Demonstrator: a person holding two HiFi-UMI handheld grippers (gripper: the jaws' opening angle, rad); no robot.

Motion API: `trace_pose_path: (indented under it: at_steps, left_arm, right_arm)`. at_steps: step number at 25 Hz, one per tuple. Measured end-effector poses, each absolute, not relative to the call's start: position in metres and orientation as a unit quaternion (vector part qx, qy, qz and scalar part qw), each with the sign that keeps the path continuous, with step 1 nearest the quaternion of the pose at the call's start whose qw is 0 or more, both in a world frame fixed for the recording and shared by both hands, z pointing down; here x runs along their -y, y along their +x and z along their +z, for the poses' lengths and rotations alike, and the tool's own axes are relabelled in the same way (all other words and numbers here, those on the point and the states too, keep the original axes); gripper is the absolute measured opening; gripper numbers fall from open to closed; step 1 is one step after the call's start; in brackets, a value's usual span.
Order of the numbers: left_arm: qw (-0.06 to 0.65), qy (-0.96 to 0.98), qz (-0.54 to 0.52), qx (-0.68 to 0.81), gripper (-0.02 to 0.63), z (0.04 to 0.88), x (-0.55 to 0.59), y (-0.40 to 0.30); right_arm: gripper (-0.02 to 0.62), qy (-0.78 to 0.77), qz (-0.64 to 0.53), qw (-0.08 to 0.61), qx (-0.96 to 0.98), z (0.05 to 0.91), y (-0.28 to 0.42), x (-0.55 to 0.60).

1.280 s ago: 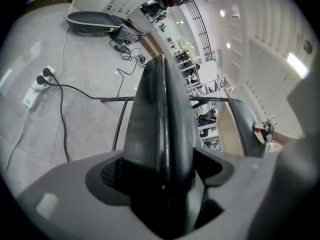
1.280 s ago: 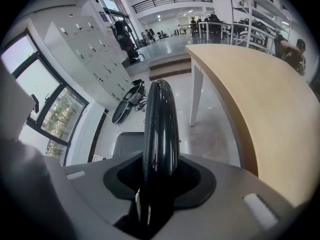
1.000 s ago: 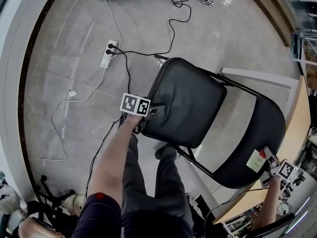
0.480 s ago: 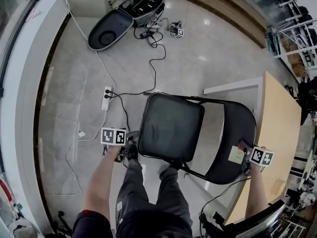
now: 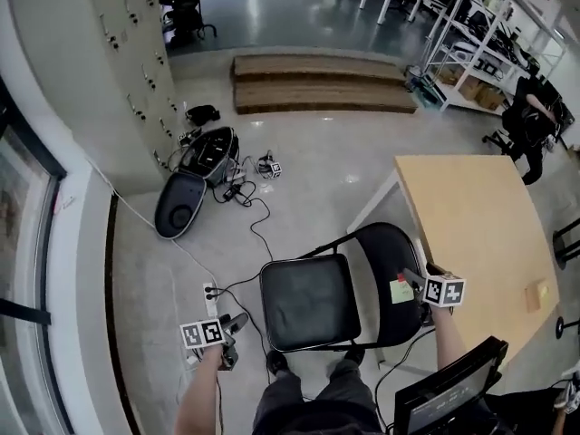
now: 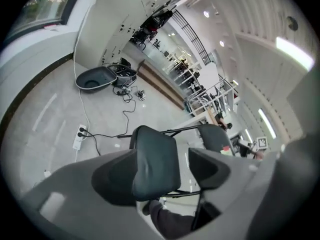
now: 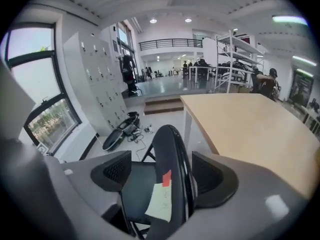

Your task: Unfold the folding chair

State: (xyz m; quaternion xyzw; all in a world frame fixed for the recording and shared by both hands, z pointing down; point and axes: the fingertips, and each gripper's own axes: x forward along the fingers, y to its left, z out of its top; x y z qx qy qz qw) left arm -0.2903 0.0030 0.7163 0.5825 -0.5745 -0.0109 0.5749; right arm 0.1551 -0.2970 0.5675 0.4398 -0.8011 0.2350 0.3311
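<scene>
Standing where: the folding chair [image 5: 308, 302] is on the grey floor [image 5: 136, 270], opened out with its seat level, just beside the wooden table [image 5: 480, 225] and directly ahead of the person's legs.
Facing: the seat's front edge points to the left of the head view, toward the window wall; the backrest [image 5: 385, 252] is at the table side.
Long axis: from front edge to backrest it runs left to right across the head view, and the backrest rises upright from it.
Task state: by the look of it the unfolding is done, or nearly so.
Right gripper [image 5: 417, 282]: its jaws straddle the top of the backrest by the paper note [image 7: 161, 201]; they have just been opening and now stand wide, the pads off the padding.
Left gripper [image 5: 234, 326]: clear of the seat's left edge and empty; its jaws have just been closing but a gap remains.
Risk, tipping: pulling the right gripper away sideways could catch a jaw on the backrest and rock the chair.
Risk, table: a backward shove could knock the backrest into the table edge.
Risk, cable: the black cable [image 5: 237, 284] from the power strip [image 5: 210, 293] lies near the chair's front legs, so dragging the chair could snag it.
</scene>
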Motion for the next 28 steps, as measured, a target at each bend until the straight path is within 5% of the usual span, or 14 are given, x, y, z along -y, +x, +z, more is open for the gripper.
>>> trace_pose_path:
  at_steps: [7, 10, 11, 12, 13, 28]
  left_arm:
    - [0.515, 0.625, -0.010, 0.587, 0.301, 0.632, 0.015, -0.274]
    - [0.479, 0.638, -0.007, 0.603, 0.249, 0.612, 0.033, -0.261]
    - [0.463, 0.644, 0.004, 0.609, 0.170, 0.604, 0.042, -0.255]
    - [0.449, 0.653, 0.022, 0.610, 0.026, 0.594, 0.049, -0.245]
    - [0.436, 0.663, 0.045, 0.607, 0.001, 0.583, 0.051, -0.231]
    - [0.394, 0.719, 0.097, 0.564, 0.001, 0.501, 0.019, -0.050]
  right_arm:
    - [0.321, 0.429, 0.236, 0.236, 0.839, 0.504, 0.142, 0.232]
    - [0.075, 0.391, 0.225, 0.243, 0.859, 0.502, 0.130, 0.203]
    - [0.002, 0.370, 0.217, 0.250, 0.868, 0.501, 0.122, 0.197]
    - [0.002, 0.345, 0.213, 0.254, 0.878, 0.499, 0.113, 0.190]
    - [0.002, 0.319, 0.216, 0.254, 0.887, 0.495, 0.105, 0.180]
    - [0.002, 0.150, 0.296, 0.268, 0.904, 0.516, 0.098, 0.069]
